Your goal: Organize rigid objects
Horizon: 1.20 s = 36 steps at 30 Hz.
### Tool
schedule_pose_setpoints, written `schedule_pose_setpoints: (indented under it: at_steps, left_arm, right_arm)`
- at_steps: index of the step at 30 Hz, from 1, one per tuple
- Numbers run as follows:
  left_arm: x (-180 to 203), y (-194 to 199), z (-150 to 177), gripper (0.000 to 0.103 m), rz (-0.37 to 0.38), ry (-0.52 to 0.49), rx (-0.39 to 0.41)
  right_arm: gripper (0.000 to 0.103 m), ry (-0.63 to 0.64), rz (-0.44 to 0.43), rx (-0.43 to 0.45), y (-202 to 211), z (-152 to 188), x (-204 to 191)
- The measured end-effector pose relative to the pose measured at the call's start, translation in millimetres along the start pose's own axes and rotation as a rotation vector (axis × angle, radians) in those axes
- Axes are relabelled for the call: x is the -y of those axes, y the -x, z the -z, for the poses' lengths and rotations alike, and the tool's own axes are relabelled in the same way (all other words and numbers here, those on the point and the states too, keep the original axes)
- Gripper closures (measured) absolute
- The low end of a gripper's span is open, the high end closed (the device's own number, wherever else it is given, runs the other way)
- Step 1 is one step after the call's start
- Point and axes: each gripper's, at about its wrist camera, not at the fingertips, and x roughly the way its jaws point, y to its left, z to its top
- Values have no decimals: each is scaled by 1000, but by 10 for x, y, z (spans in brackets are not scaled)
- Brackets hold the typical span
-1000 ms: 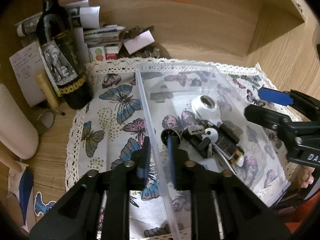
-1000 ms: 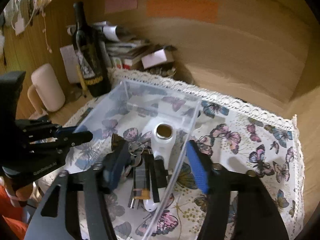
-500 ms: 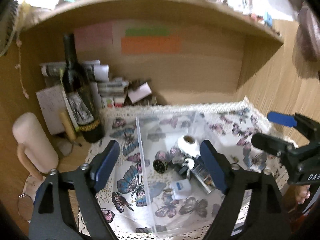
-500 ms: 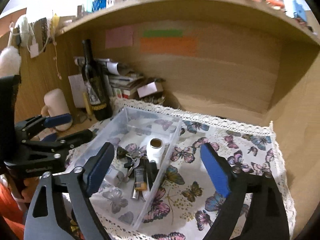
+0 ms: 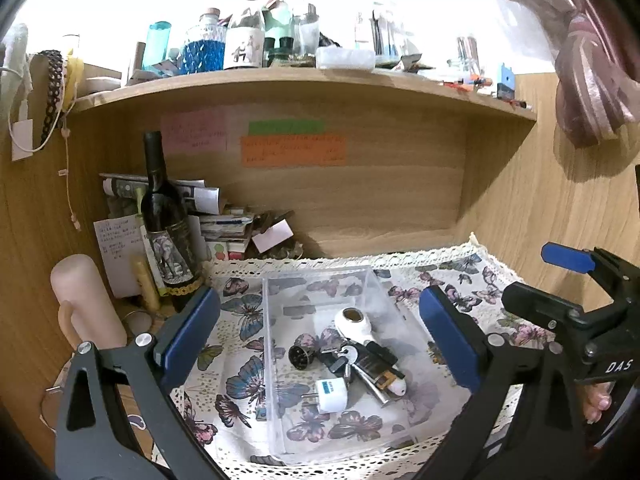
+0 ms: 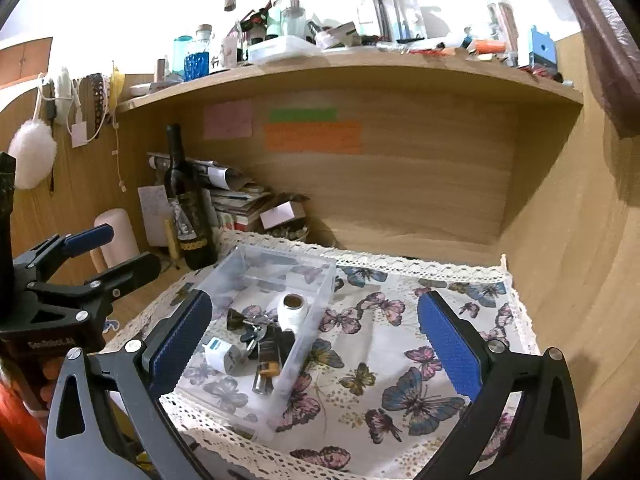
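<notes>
A clear plastic box [image 5: 320,280] [image 6: 320,280] stands on a butterfly cloth. In it lie a white lamp socket [image 5: 354,322] [image 6: 294,308], a bunch of keys [image 5: 344,356] [image 6: 256,328], a white plug adapter [image 5: 330,394] [image 6: 220,354], a lighter [image 5: 378,372] [image 6: 268,364] and a small black round part [image 5: 301,357]. My left gripper [image 5: 320,336] is open and empty, held back above the box's near side. My right gripper [image 6: 316,336] is open and empty, held back above the box's right edge.
A dark wine bottle [image 5: 166,220] [image 6: 188,216], stacked papers [image 5: 224,224] and a pink mug [image 5: 84,304] stand at the back left. The wooden back wall [image 5: 380,200] and a cluttered shelf [image 5: 304,76] close in the space. Cloth [image 6: 420,340] lies right of the box.
Both grippers have opened wide and pulled back and up from the box. The white plug adapter now lies in the box near the keys.
</notes>
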Motion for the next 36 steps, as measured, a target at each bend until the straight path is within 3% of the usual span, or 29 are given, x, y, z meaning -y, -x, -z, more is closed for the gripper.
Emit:
schedule_pose_setpoints:
  at_steps: [11, 36]
  left_arm:
    - [73, 83, -30, 1, 12, -13, 37]
    - [98, 45, -48, 0, 32, -6, 35]
  right_arm:
    - [0, -14, 7, 23, 90, 23, 32]
    - [0, -9, 30, 28, 88, 2, 24]
